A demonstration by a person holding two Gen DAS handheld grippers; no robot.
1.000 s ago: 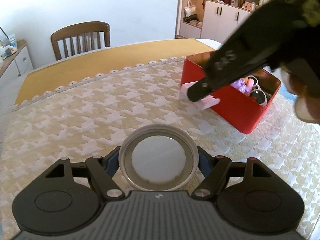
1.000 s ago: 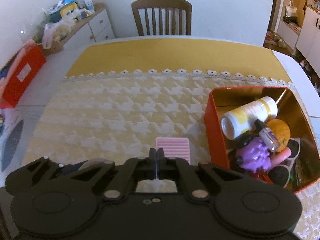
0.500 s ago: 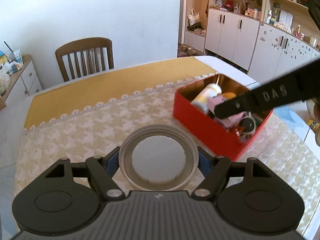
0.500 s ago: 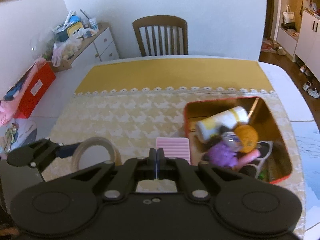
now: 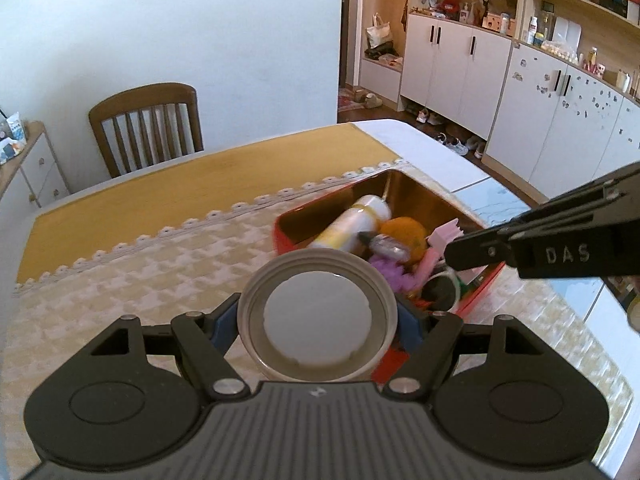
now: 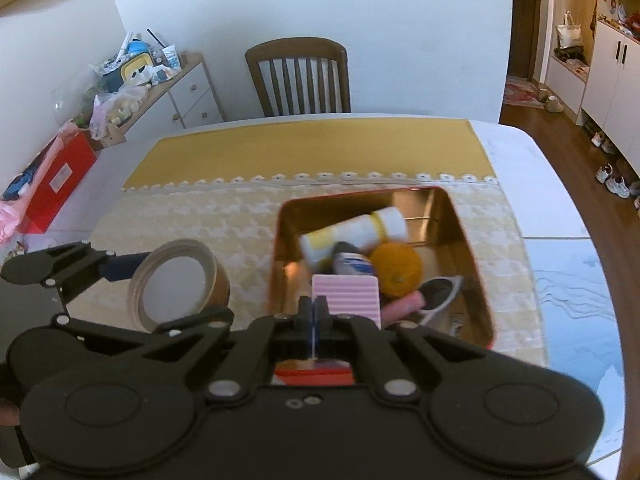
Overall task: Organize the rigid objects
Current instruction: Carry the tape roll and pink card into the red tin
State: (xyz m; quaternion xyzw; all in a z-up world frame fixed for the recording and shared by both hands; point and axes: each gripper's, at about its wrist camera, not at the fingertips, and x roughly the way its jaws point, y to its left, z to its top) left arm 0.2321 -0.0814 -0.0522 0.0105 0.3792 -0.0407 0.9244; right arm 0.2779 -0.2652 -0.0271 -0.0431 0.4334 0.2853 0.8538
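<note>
One red tin (image 6: pixel 476 264) | holds bottle (image 6: pixel 352 232), orange ball (image 6: pixel 396 268), sunglasses (image 6: pixel 440 292)

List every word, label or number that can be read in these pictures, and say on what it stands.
"DAS": on the side of the right hand-held gripper, seen in the left wrist view.
The bottle and the small tube in the red tin carry labels, too blurred to read.
Nothing else is readable.

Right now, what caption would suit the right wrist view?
Shut right gripper carries a ribbed pink card above the red tin box; left gripper holds a brown tape roll.
</note>
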